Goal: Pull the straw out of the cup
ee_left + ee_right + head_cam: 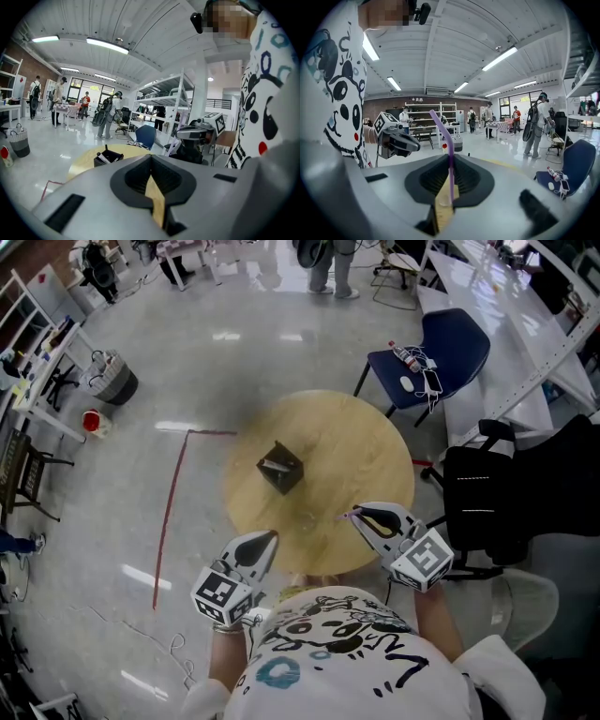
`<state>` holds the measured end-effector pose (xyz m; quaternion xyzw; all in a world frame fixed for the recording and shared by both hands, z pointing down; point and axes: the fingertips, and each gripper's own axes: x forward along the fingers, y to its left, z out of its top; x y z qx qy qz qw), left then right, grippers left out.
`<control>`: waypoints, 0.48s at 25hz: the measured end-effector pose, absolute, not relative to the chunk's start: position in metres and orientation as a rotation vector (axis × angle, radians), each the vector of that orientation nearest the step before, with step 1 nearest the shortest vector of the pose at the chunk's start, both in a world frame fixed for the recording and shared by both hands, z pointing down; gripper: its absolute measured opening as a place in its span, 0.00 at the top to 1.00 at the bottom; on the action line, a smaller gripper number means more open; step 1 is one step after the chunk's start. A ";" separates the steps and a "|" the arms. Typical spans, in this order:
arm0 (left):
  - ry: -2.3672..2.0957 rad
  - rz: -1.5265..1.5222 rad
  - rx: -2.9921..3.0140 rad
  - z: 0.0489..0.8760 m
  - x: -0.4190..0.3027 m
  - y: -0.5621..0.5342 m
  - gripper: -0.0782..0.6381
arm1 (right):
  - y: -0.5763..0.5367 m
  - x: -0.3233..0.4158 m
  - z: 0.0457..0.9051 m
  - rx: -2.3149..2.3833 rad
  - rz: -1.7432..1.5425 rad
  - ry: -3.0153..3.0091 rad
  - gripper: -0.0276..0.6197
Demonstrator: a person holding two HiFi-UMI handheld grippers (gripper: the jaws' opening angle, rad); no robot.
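A black square cup (279, 468) stands near the middle of the round wooden table (356, 446); in the left gripper view the cup (108, 157) holds a few small items. My right gripper (356, 515) hovers over the table's near right edge, shut on a purple bendy straw (449, 154) that sticks up out of its closed jaws, clear of the cup. The straw's bent top (436, 118) leans left. My left gripper (272, 536) is at the table's near left edge, shut with nothing in it. Each gripper faces the other.
A blue chair (441, 352) with small items on its seat stands beyond the table at the right. A black chair (487, 502) sits close on the right. Red tape (167, 521) marks the floor at the left. Several people stand far off.
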<state>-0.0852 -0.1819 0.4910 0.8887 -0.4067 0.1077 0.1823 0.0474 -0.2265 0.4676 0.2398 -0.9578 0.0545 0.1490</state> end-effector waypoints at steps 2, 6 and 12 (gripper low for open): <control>-1.153 0.303 2.503 0.491 -0.087 -0.181 0.87 | -0.227 0.046 0.468 0.685 0.142 -2.749 0.90; -1.156 0.301 2.497 0.491 -0.091 -0.182 0.87 | -0.228 0.043 0.468 0.683 0.117 -2.741 0.90; -1.160 0.302 2.497 0.491 -0.094 -0.183 0.87 | -0.229 0.040 0.467 0.677 0.127 -2.734 0.90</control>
